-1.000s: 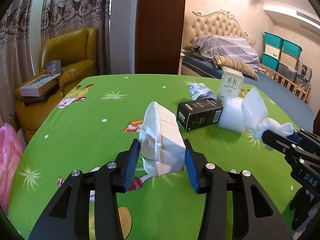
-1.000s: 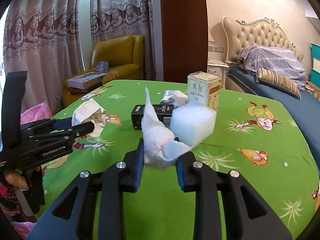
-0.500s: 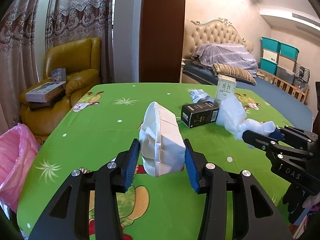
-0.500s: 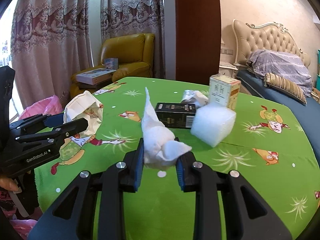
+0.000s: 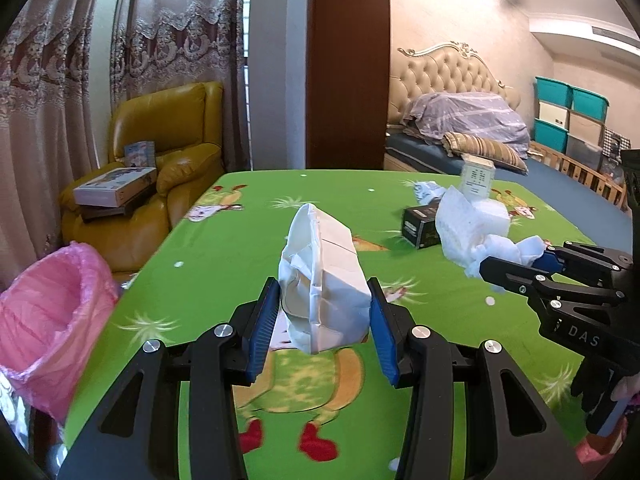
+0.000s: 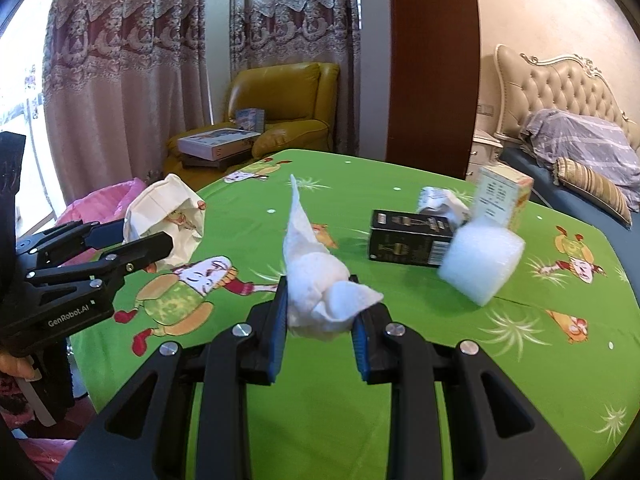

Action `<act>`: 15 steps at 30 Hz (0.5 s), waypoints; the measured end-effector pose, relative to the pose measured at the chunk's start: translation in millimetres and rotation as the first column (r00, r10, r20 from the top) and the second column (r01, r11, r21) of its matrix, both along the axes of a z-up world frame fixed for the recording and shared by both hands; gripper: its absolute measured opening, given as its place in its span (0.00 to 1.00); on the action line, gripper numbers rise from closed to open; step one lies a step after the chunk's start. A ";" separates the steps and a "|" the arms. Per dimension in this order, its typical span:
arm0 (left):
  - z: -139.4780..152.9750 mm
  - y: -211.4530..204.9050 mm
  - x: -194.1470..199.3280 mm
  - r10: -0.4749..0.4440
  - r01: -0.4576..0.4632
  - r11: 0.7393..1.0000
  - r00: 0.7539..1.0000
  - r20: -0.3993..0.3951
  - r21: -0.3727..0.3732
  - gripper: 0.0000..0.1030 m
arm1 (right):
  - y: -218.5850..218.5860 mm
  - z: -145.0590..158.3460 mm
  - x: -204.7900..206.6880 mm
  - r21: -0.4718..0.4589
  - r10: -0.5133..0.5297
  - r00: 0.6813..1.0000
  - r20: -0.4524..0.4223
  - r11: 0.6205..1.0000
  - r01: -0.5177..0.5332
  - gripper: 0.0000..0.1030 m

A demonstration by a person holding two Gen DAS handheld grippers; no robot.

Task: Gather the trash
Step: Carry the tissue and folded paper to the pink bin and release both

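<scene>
Between the blue pads of the left tool (image 5: 324, 320), a crumpled white paper bag (image 5: 324, 276) is pinched above the green bench (image 5: 224, 240); the right tool (image 6: 320, 320) likewise clamps a wad of white tissue (image 6: 316, 284). A pink-lined bin (image 5: 44, 312) stands just beside the bench's left edge, seemingly the destination. So 2 pieces are lifted but not yet dropped. Left on the bench: a black box (image 6: 408, 238), a white foam block (image 6: 480, 264), a crumpled wrapper (image 6: 440, 202) and a small carton (image 6: 504, 196).
</scene>
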State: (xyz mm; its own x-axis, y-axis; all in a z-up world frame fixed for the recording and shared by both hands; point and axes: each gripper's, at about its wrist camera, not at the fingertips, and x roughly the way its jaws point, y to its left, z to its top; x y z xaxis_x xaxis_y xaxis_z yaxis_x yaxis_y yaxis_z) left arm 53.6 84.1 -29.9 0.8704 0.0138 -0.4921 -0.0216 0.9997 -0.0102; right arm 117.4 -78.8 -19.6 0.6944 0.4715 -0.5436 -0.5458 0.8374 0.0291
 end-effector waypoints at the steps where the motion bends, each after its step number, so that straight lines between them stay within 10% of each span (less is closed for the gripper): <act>1: 0.8 3.4 -2.5 0.006 -0.006 1.000 1.000 0.003 0.001 0.42 | 2.5 0.6 0.0 0.002 0.010 1.000 -0.002 1.000 -0.010 0.26; 15: 20.8 88.3 -48.8 0.166 -0.167 0.986 0.985 0.053 0.006 0.42 | 100.6 10.8 -4.8 -0.018 0.216 0.976 -0.004 0.976 -0.216 0.27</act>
